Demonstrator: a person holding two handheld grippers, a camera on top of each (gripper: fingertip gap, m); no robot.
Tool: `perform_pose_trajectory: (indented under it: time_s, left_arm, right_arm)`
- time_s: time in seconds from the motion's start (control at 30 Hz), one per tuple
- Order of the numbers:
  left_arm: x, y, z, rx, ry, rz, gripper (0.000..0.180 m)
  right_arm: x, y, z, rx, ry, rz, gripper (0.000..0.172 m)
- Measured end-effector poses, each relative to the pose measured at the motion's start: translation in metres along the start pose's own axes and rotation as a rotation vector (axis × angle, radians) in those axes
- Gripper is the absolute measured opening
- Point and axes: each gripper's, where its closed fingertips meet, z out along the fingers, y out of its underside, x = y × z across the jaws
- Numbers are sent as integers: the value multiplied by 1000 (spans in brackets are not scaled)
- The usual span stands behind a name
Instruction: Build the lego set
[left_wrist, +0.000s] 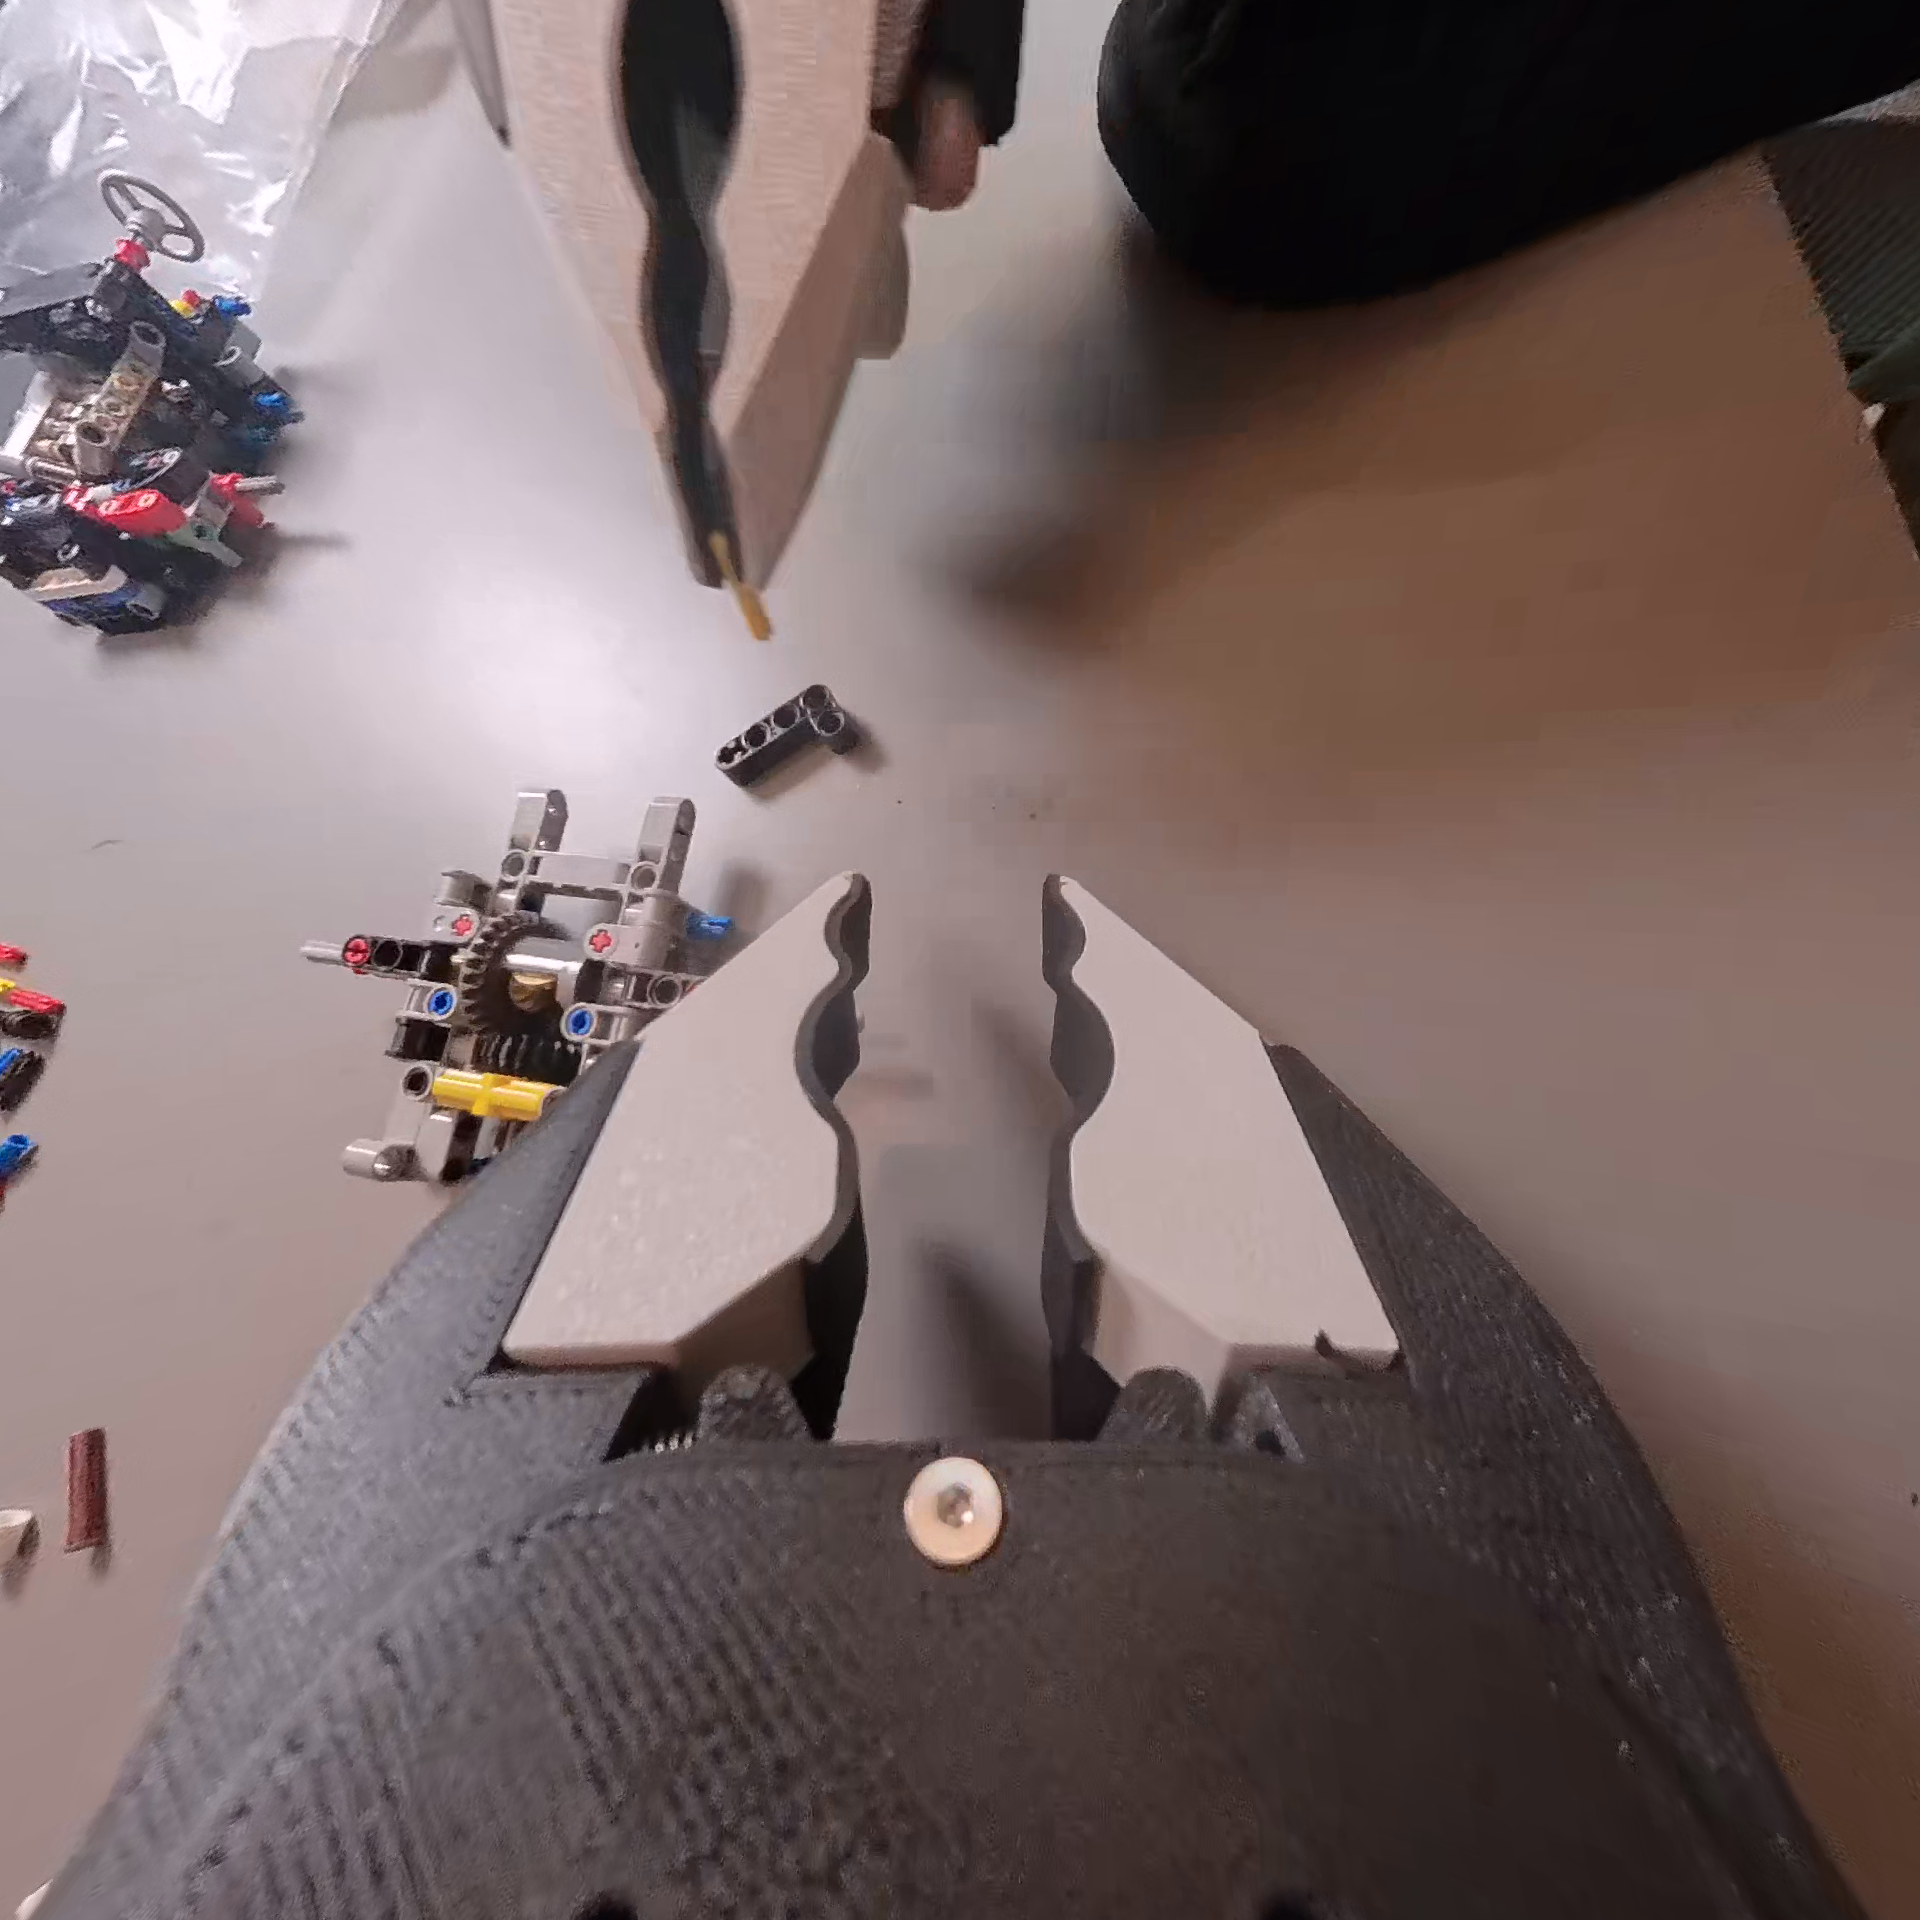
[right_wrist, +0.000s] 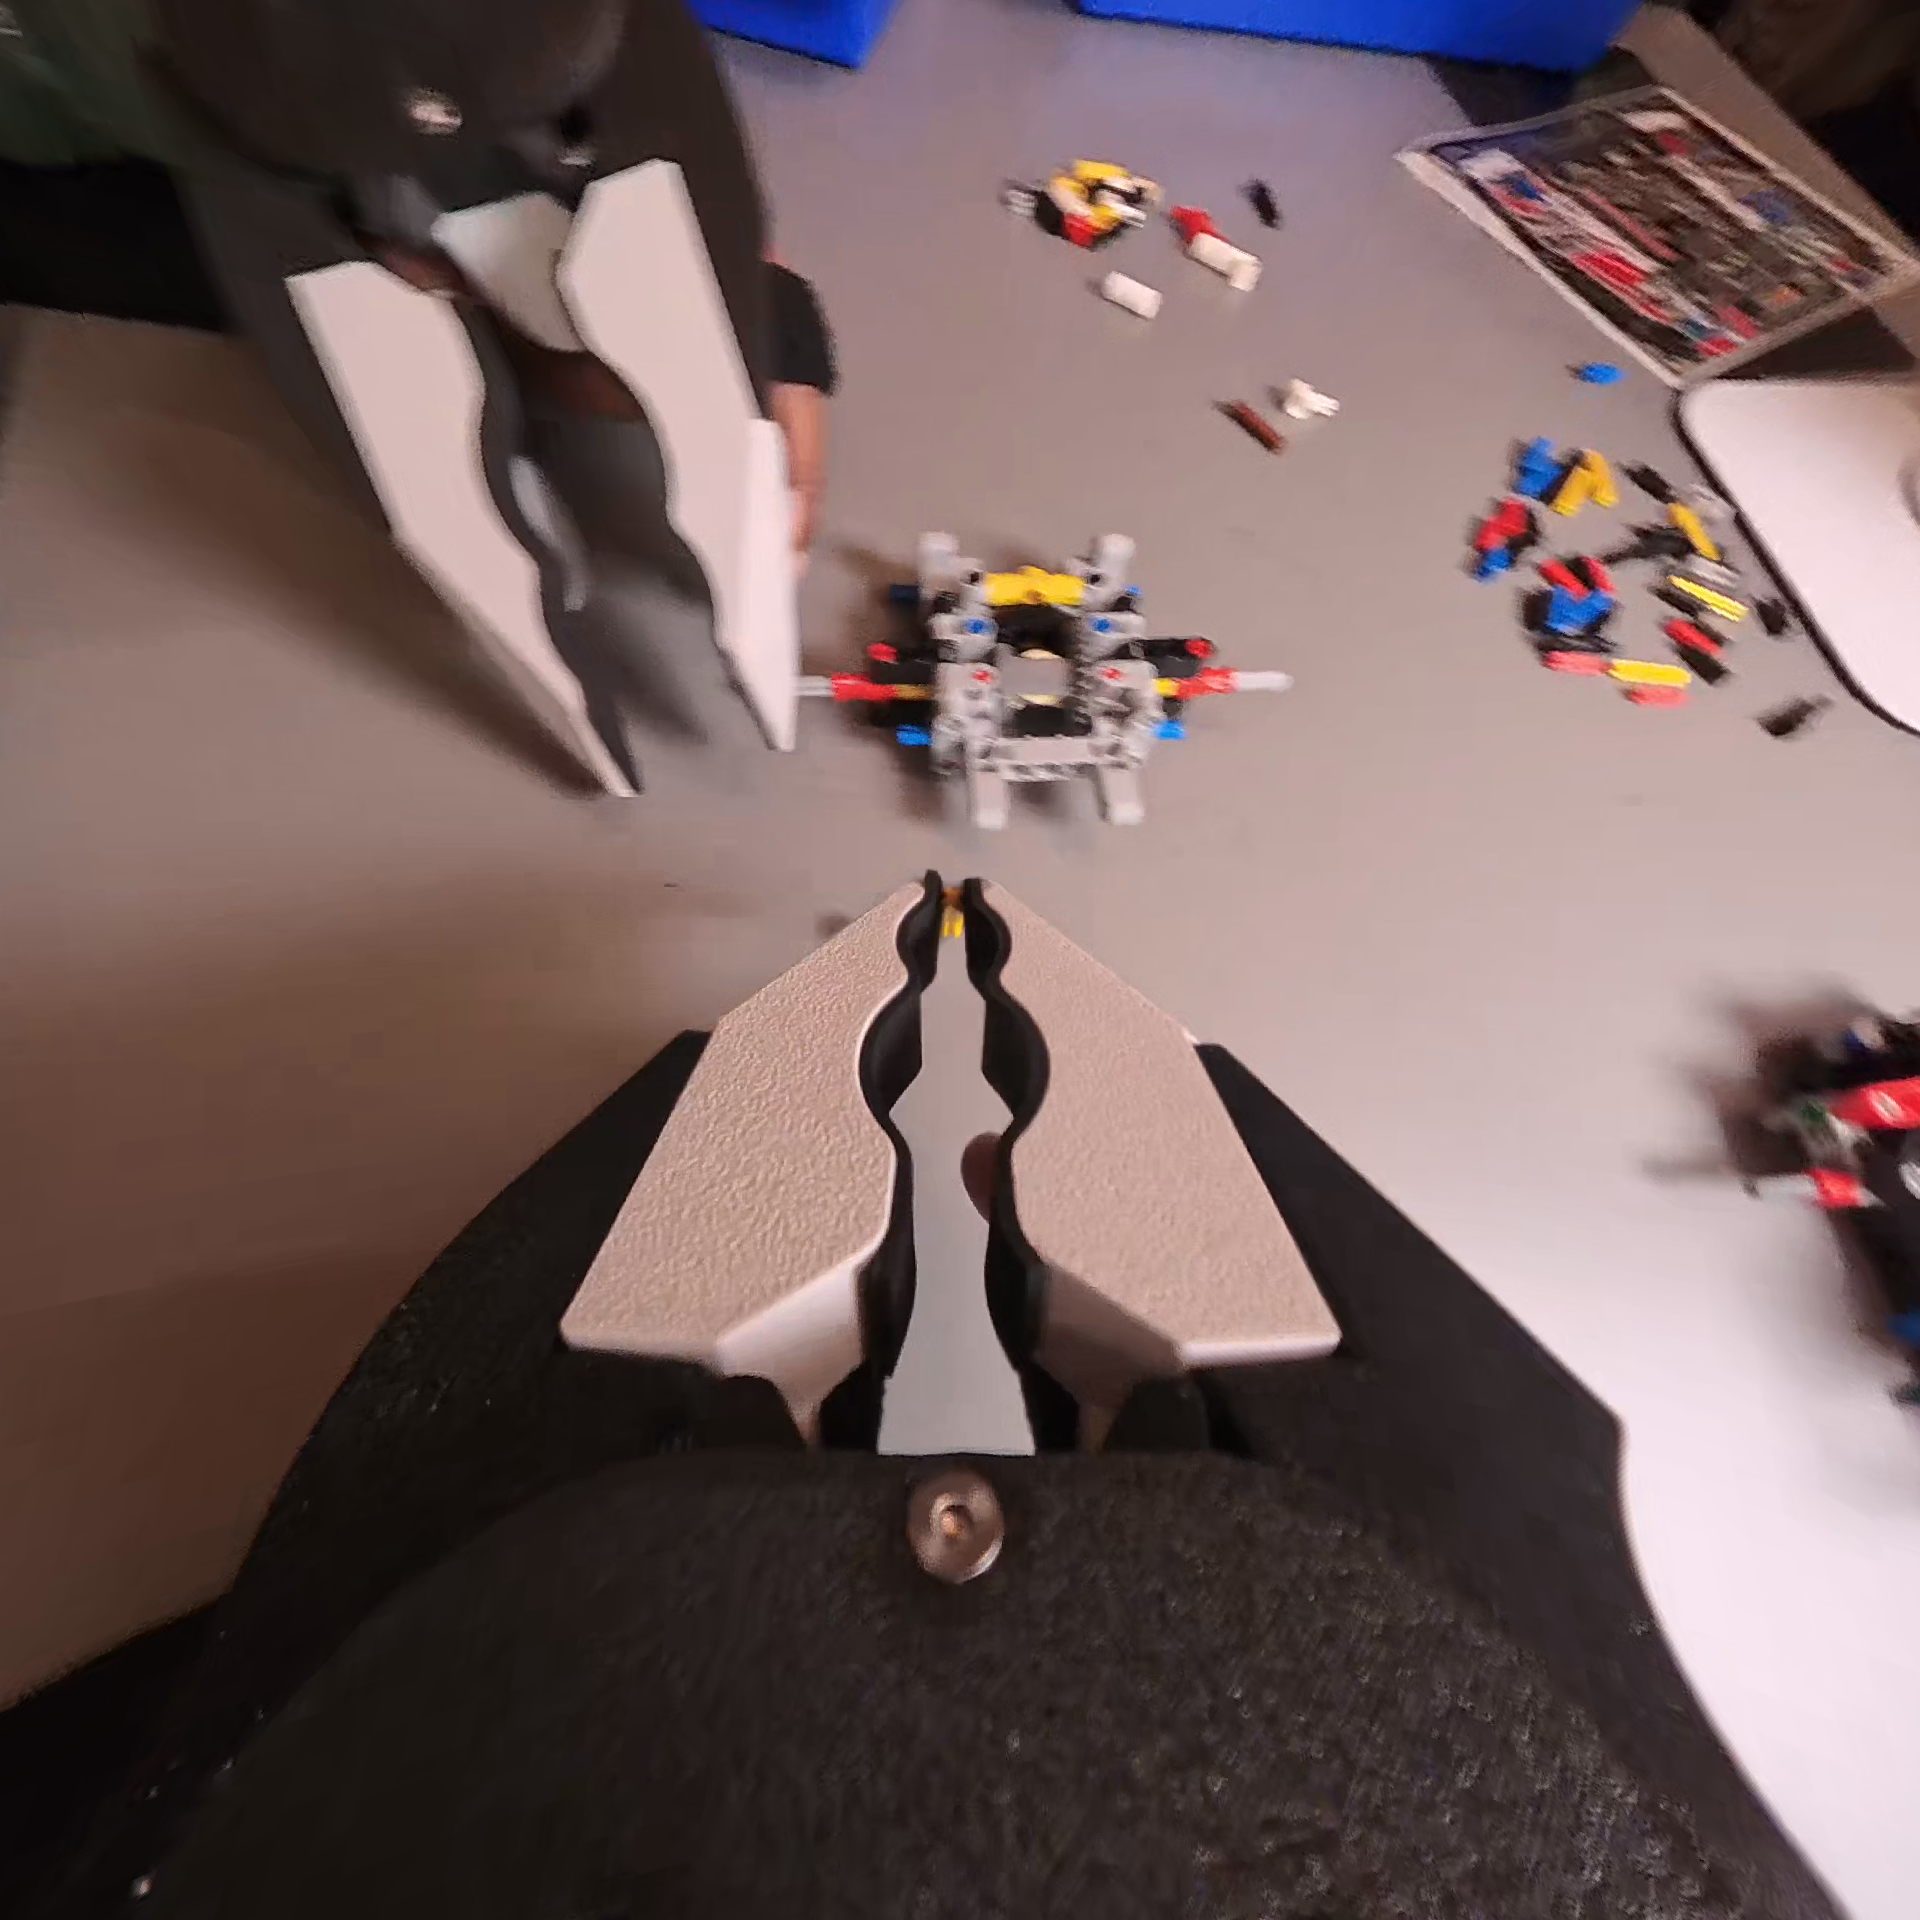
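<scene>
Between right tool (right_wrist: 948, 902) tips, yellow pin (right_wrist: 949, 921)

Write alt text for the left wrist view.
The open left gripper hovers over a grey table beside a grey gear assembly. Ahead, the right gripper pinches a small yellow pin above a black L-shaped beam.

Soft indoor light, faint shadows; the right wrist view is motion-blurred, and both bend at the edges.

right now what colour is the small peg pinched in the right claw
Yellow peg, clearest in the left wrist view, sticking out of the right claw tips.
</scene>
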Motion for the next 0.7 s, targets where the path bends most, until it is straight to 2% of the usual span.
perform_pose_trajectory:
  time_s: [0.03,0.2,0.5,0.63,0.7]
  left_arm:
    - [0,0,1,-4,-2,0,32]
    - [-3,3,0,-14,-12,-10,31]
    - [1,3,0,-17,-20,-10,37]
    - [14,4,2,-30,33,9,34]
    - [20,4,3,-35,51,9,23]
  right_arm:
    - [9,4,1,-15,38,22,2]
    - [13,19,20,-85,48,32,3]
    - [-48,2,35,-42,-188,-63,3]
    - [-73,-6,36,-14,-270,-113,2]
    - [-73,-11,33,11,-273,-106,2]
